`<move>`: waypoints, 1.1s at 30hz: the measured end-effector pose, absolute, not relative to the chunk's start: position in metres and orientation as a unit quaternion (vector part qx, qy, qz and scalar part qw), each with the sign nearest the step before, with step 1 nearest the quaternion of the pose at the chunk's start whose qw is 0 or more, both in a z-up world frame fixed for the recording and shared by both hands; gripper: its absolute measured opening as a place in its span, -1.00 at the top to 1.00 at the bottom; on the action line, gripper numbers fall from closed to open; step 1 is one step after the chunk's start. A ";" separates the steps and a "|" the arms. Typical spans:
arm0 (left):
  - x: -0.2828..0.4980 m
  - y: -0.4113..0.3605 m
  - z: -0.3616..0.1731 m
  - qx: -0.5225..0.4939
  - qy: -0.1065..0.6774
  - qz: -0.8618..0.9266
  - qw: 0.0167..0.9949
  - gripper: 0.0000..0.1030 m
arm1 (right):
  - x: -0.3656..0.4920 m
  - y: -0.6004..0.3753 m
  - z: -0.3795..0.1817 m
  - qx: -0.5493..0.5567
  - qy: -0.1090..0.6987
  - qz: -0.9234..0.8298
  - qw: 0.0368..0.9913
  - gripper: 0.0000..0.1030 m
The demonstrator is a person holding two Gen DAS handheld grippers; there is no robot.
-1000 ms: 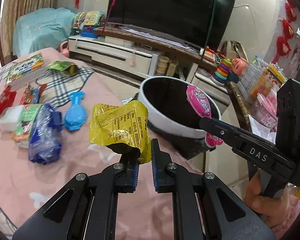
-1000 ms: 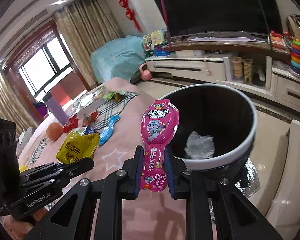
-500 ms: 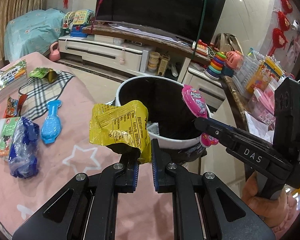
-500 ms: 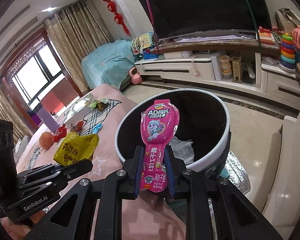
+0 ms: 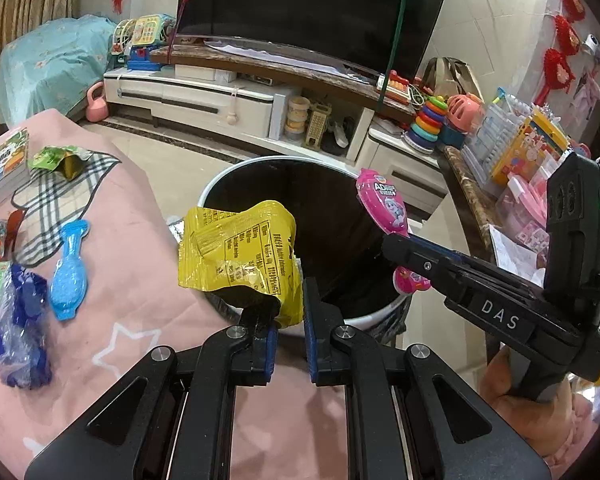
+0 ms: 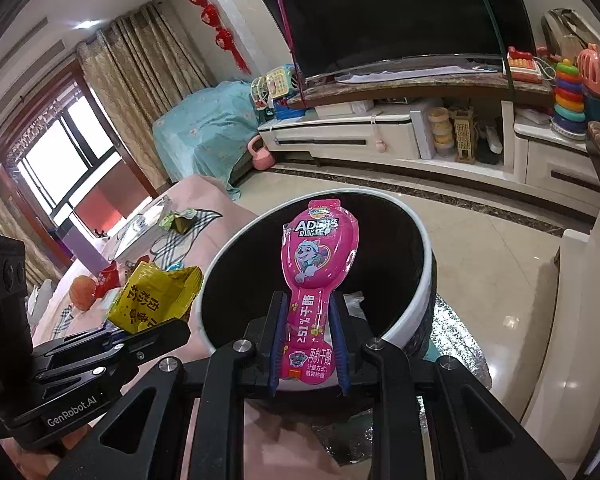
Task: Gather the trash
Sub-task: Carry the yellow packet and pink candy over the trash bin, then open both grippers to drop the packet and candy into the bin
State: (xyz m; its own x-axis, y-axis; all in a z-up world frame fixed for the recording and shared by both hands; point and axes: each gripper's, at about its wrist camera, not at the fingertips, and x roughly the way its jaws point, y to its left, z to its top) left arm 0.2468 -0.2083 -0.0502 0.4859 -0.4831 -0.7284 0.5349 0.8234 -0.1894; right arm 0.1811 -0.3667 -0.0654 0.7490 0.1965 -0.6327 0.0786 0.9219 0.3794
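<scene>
The left hand-held gripper pinches a yellow wrapper just at the trash bin's near rim; the right hand-held gripper clamps a pink wrapper, long axis upright, already over the bin's mouth, so nearer release.

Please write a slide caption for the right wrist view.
Right gripper holds a pink wrapper above the trash bin.

Left gripper and right gripper, both hand-held and angled downward side by side; each gripper's jaws clamped narrowly, pads nearly together.
</scene>
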 end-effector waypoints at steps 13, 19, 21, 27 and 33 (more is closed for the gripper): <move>0.267 -0.222 -0.058 0.026 0.422 -0.289 0.859 0.05 | 0.199 -0.379 -0.071 0.196 0.362 0.027 0.911 0.51; 0.267 -0.206 -0.059 0.003 0.420 -0.273 0.866 -0.16 | 0.198 -0.387 -0.077 0.217 0.361 0.026 0.906 0.14; 0.265 -0.199 -0.059 -0.001 0.421 -0.267 0.867 -0.21 | 0.197 -0.388 -0.077 0.220 0.361 0.027 0.906 0.08; 0.255 -0.169 -0.062 -0.017 0.418 -0.244 0.875 -0.31 | 0.193 -0.380 -0.072 0.221 0.353 0.036 0.908 -0.38; 0.244 -0.131 -0.069 -0.044 0.426 -0.220 0.877 -0.31 | 0.189 -0.366 -0.065 0.217 0.346 0.046 0.911 -0.65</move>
State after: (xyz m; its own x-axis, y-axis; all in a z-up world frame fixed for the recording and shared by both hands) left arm 0.2444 -0.1308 -0.0693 0.5407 -0.4230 -0.7271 0.3483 0.8994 -0.2642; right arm 0.1887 -0.3657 -0.0652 0.7561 0.2340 -0.6112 0.0671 0.9012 0.4281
